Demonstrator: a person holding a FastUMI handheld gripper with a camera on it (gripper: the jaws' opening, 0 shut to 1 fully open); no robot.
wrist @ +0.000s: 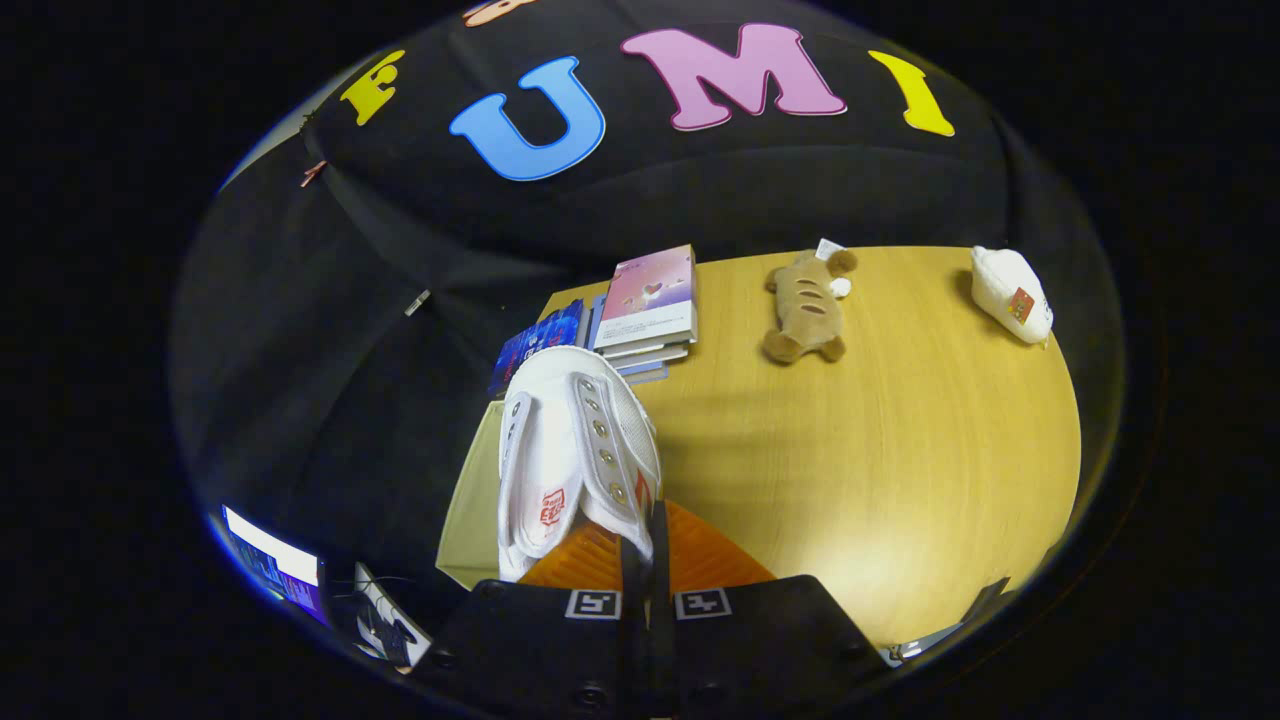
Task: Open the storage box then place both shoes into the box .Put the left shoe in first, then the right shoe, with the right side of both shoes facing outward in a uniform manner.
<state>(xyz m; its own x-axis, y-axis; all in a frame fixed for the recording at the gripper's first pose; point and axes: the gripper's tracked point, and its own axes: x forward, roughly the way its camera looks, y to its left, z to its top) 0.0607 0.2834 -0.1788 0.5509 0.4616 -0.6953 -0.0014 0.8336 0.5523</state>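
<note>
A white shoe point(575, 450) with metal eyelets and a red mark on its insole hangs just ahead of my gripper point(645, 560), its opening turned toward the camera. The gripper is shut on the shoe: the two fingers stand close together and pinch the shoe's side wall near the heel. The shoe is held over the left edge of the wooden table point(900, 450). Under it lies a pale beige surface point(468, 515) that may be part of the storage box; I cannot tell. Whether this is the left or the right shoe is unclear.
Beyond the shoe, a stack of books point(648, 305) lies at the table's far left corner. A brown plush toy point(808, 305) lies at the far middle and a white pouch-like object point(1012, 293) at the far right. A lit screen point(275, 570) sits low beside the table.
</note>
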